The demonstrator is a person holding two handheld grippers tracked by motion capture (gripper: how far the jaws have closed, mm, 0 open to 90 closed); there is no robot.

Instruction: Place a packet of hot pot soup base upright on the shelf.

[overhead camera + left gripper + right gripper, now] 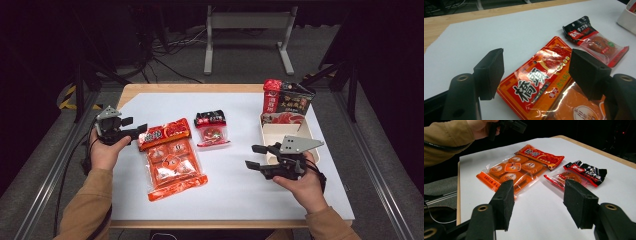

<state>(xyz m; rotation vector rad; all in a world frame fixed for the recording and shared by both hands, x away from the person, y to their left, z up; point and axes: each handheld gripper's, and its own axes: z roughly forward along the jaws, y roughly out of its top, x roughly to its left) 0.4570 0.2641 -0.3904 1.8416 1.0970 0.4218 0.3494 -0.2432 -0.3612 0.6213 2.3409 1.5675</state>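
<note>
Black and blocky, the left gripper (pixel 536 72) stands with jaws released, straddling the top edge of the large flat orange plastic packet of round cakes (pixel 170 157), which lies on the white table sheet (pixel 235 185) near its left edge. That glossy, crinkled film looks slippery and thin: a pinch on the header alone could slide off or let the heavy tray sag. The right gripper (pixel 257 156) hovers unclenched and empty, the small red-and-black clear pouch (pixel 212 128) lying between the two.
</note>
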